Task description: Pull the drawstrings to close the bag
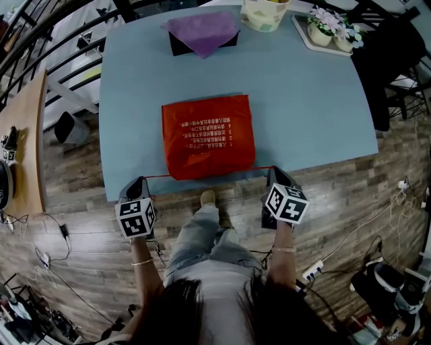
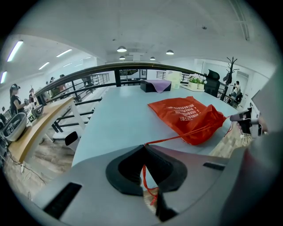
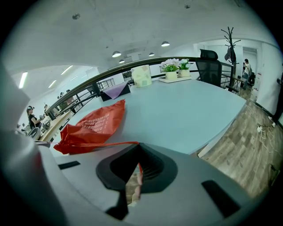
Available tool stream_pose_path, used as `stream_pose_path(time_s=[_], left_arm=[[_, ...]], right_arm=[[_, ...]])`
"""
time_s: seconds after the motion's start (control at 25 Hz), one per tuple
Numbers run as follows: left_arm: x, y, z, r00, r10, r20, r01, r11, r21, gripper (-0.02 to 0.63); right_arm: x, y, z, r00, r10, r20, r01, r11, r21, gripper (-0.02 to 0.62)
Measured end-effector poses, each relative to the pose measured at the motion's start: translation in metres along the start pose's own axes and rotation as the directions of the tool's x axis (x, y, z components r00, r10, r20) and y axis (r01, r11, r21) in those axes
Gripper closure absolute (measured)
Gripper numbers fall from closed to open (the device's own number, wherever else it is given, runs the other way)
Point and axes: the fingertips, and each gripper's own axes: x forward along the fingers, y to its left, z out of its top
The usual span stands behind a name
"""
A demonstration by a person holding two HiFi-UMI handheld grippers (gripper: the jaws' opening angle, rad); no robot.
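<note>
A red drawstring bag point(image 1: 208, 135) with white print lies flat on the light blue table point(image 1: 303, 101), its gathered mouth at the near edge. A red drawstring point(image 1: 202, 172) runs taut left and right from the mouth. My left gripper point(image 1: 139, 183) is shut on the left drawstring end point(image 2: 177, 137) at the table's near left edge. My right gripper point(image 1: 272, 172) is shut on the right drawstring end point(image 3: 106, 144) at the near right. In the left gripper view the bag point(image 2: 188, 115) is bunched, with the loose cord tail point(image 2: 148, 187) hanging between the jaws.
A dark box with purple cloth point(image 1: 202, 32), a pale cup point(image 1: 265, 13) and a tray of potted flowers point(image 1: 328, 28) stand along the far edge. A wooden bench point(image 1: 23, 145) is at the left. Cables point(image 1: 367, 226) lie on the wood floor.
</note>
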Motion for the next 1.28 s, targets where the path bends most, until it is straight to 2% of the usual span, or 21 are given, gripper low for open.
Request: stream_pose_path(time_s=[0.64, 0.76, 0.84, 1.0, 1.28], left_arm=[[-0.003, 0.008, 0.007, 0.999, 0.042, 0.013, -0.042, 0.999, -0.007, 0.589], [-0.008, 0.022, 0.005, 0.997, 0.07, 0.014, -0.069, 0.997, -0.046, 0.591], [-0.012, 0.028, 0.004, 0.998, 0.055, 0.026, -0.053, 0.995, -0.085, 0.591], [-0.012, 0.026, 0.002, 0.997, 0.071, 0.018, -0.07, 0.996, -0.064, 0.591], [-0.016, 0.017, -0.002, 0.999, 0.015, 0.034, -0.011, 0.994, -0.107, 0.591]], right_arm=[[-0.001, -0.016, 0.004, 1.0, -0.01, 0.006, 0.01, 1.0, 0.025, 0.569], [-0.004, -0.03, 0.007, 1.0, -0.029, 0.012, 0.028, 0.998, 0.057, 0.569], [-0.006, -0.035, 0.009, 1.0, -0.014, 0.011, 0.013, 0.998, 0.068, 0.569], [-0.006, -0.035, 0.008, 1.0, -0.008, 0.009, 0.008, 0.997, 0.073, 0.569], [-0.005, -0.019, -0.004, 0.998, 0.051, -0.025, -0.05, 0.998, 0.026, 0.569]])
